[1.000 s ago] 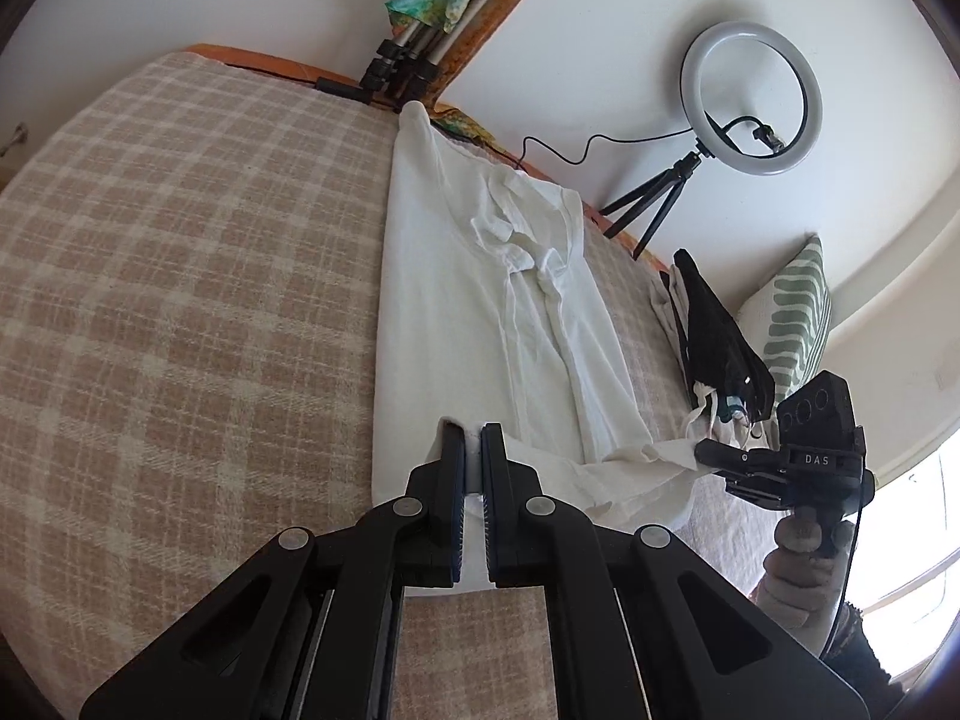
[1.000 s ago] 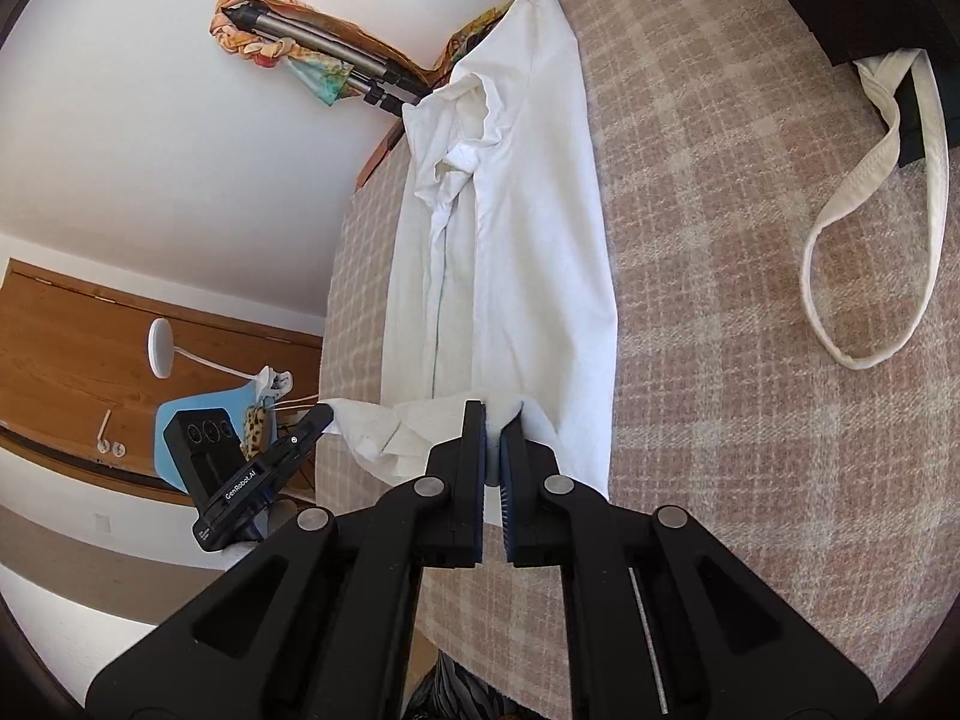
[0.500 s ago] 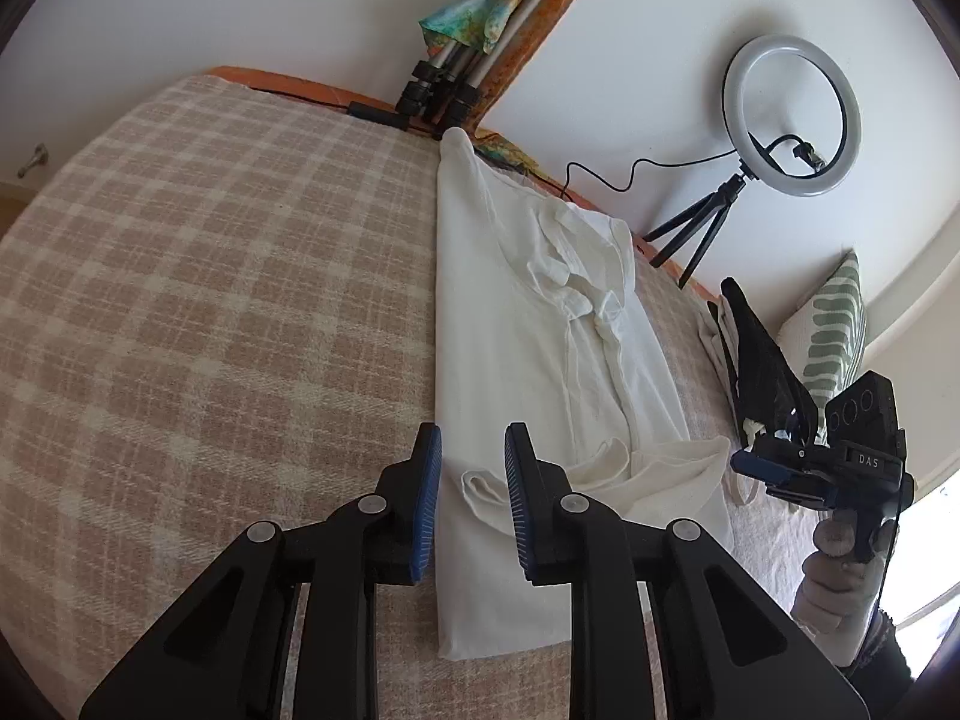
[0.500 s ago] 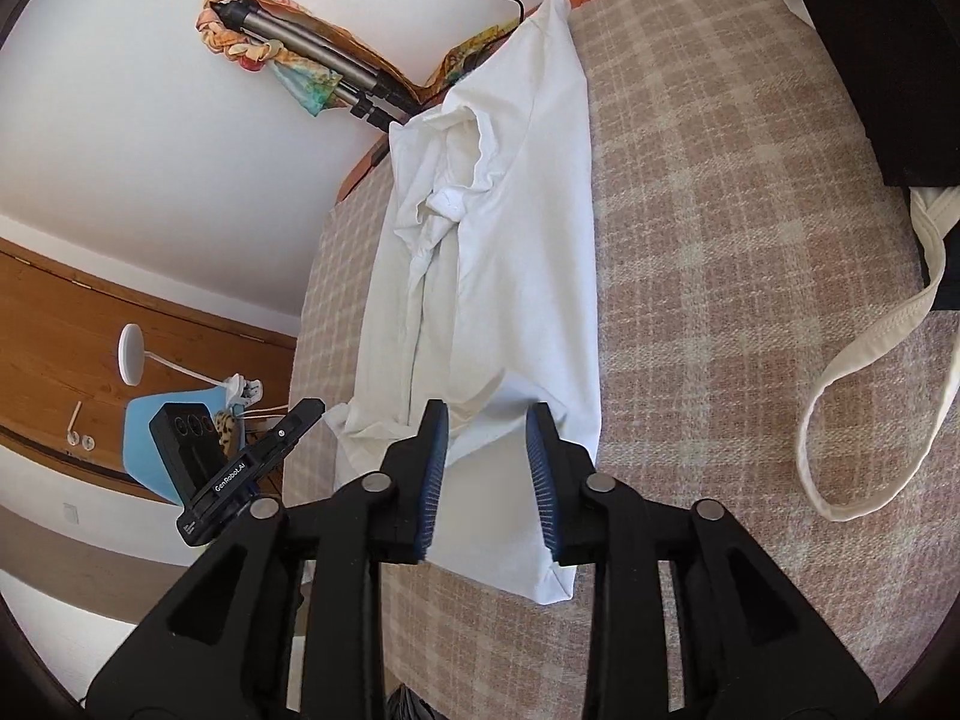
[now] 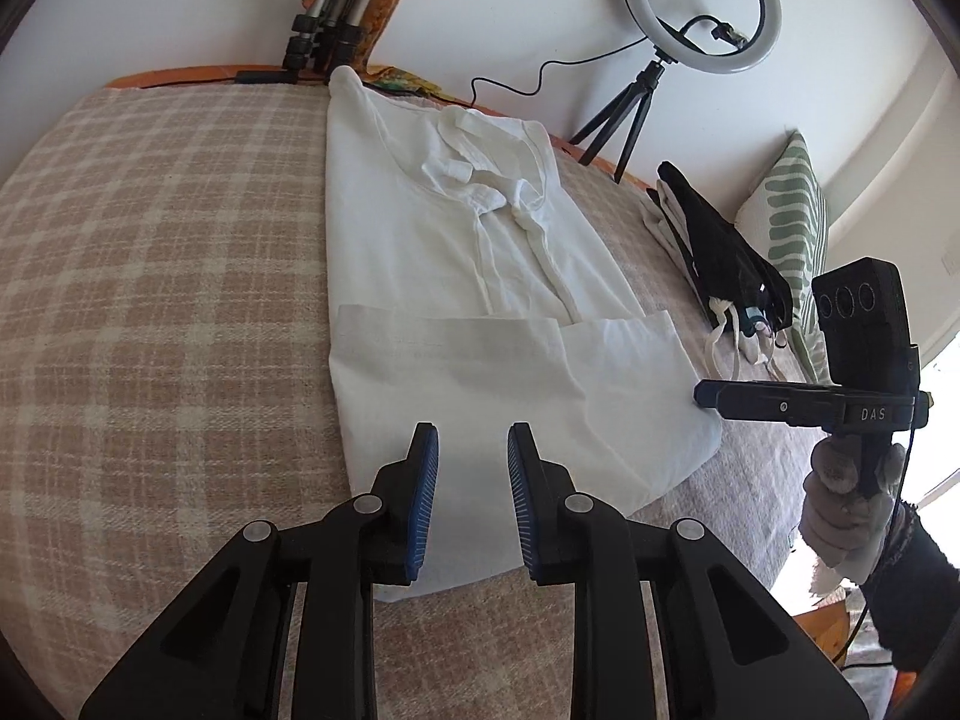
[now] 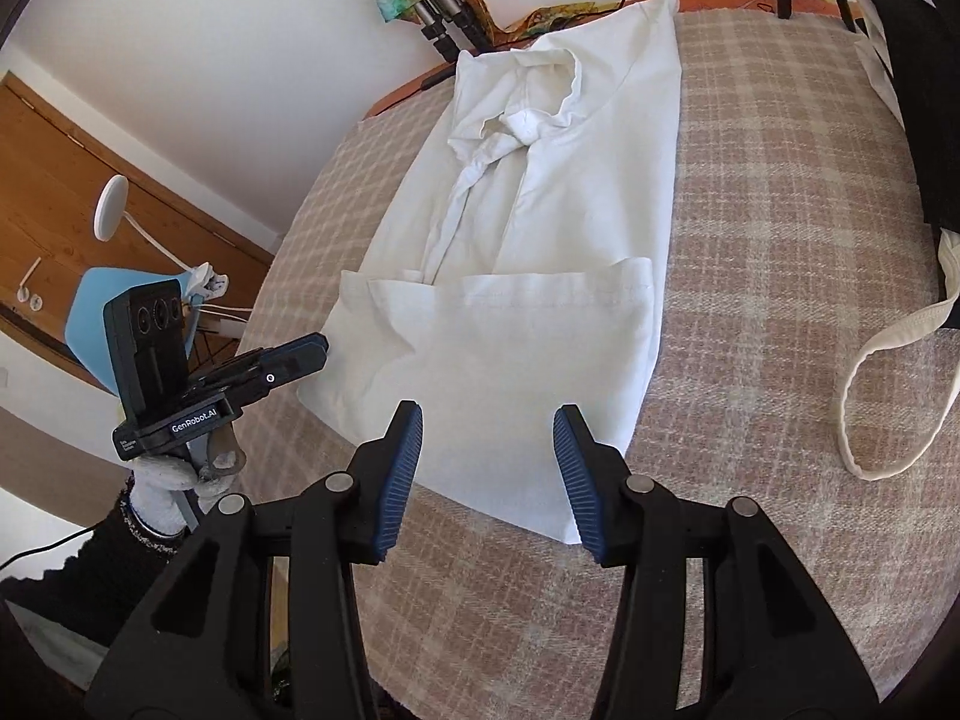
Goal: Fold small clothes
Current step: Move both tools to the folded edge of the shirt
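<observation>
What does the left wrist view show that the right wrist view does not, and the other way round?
Only the left wrist view: the ring light on its tripod, a green-patterned pillow, and the right gripper from the side.

Only the right wrist view: a wooden door, a blue chair, a white lamp, and the left gripper from the side.

Both: the white shirt with its hem folded up, on the plaid blanket, and both grippers open, empty.
</observation>
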### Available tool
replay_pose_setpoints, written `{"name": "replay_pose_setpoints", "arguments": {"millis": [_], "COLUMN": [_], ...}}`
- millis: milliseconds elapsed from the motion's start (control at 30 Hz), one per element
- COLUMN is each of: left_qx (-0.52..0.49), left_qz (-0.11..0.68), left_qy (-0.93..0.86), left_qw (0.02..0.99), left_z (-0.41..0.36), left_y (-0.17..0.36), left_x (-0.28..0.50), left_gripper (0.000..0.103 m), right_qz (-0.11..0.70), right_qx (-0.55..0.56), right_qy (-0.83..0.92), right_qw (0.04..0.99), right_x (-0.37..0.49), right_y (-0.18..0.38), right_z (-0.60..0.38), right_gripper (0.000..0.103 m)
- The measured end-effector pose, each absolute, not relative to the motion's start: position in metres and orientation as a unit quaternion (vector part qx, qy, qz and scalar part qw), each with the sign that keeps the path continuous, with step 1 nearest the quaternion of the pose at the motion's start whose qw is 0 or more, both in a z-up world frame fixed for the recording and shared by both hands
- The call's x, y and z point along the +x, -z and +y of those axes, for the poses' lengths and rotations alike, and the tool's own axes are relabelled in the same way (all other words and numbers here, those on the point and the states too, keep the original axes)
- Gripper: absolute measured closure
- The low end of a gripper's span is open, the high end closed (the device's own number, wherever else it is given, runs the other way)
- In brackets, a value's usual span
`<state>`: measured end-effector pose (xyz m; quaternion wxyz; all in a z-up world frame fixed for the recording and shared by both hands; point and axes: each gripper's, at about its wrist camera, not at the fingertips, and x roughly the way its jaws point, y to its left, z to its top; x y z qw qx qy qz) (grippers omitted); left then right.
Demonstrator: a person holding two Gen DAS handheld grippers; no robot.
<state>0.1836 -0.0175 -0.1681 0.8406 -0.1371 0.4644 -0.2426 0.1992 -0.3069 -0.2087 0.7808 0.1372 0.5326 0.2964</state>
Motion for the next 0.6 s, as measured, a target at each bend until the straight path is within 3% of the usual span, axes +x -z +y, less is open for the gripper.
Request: {"name": "replay_pose_setpoints", "arguments": {"millis": [267, 600], "left_qx": [-0.086, -0.092], "left_qz": [0.448, 0.426], "left_qy": [0.165, 0.138], "left_qw": [0.874, 0.890], "left_z": [-0.027, 0.004], "left_y": [0.172, 0.147], "left_x": [0.210, 0.249], "left_gripper": [0.081, 0.079], "right_qz": [0.524, 0.484], "right_qx": [0.106, 0.113], "right_qy": [-0.231, -0.196], "right_qw": [0.813, 0.845], "right_x": [0.233, 0.268], "right_y": [0.220, 0.182], "right_z": [-0.303, -0.346], "right_gripper": [0.055, 0.056]}}
